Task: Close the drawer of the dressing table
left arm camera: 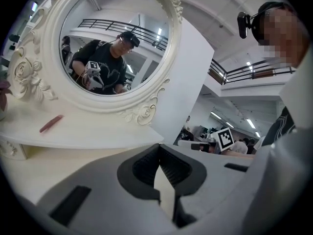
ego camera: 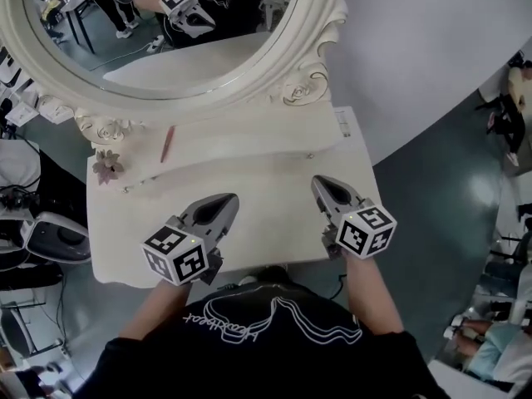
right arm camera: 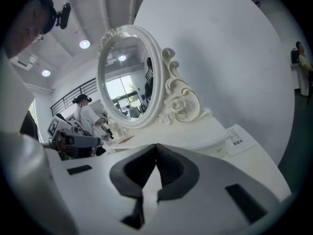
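Cream dressing table carrying an oval mirror.
A reddish stick, a dried flower and a paper tag are lying on its top.

Bright even light, fisheye edges, sharp

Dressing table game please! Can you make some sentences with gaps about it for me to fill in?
The thin reddish stick lies on the shelf just below the ___.
In the head view, the flower sits at the dressing table's ___ end.
The left gripper and the right gripper both have their jaws ___.
Between those jaws there is ___.
Missing words: mirror; left; shut; nothing.
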A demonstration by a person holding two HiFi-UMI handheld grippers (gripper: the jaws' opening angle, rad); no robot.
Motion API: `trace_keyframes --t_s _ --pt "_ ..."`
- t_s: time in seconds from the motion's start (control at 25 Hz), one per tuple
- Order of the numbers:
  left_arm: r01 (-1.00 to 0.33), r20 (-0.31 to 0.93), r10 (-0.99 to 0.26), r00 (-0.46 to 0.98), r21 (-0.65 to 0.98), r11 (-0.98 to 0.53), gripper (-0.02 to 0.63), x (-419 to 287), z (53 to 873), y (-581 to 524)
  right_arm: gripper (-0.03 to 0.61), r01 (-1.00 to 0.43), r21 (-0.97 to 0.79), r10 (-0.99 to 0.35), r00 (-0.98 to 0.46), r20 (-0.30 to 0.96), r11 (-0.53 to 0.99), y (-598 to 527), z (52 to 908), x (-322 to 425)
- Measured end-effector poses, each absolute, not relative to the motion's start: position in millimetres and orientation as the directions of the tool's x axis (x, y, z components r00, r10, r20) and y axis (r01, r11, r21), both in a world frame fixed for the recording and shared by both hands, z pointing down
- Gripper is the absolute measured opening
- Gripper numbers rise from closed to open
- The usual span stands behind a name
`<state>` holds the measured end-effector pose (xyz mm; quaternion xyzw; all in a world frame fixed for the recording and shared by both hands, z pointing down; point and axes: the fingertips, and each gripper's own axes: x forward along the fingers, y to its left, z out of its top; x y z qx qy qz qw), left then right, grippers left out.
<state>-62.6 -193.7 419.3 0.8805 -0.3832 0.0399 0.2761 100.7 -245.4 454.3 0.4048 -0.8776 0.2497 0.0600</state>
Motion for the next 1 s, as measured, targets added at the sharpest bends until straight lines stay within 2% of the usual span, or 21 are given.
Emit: trace_keyframes --t_s 0.24,0.44,1.0 --pt "-0.662 0.212 -0.641 0.737 0.416 -0.623 0.002 -53 387 -182 0.003 -0.662 -0.377 -0.645 -0.74 0.191 0.648 -205 389 79" --pt "-0.63 0.174 -0.62 0.765 0.4 -0.665 0.002 -49 368 -172 0.003 -0.638 -0.322 -0.617 -0.767 0.177 0.7 -184 367 73" --pt "-0.592 0.182 -0.57 0.801 0.374 -0.714 0.002 -37 366 -167 0.003 -0.649 -0.304 -0.622 -0.759 0.195 0.697 -173 373 67"
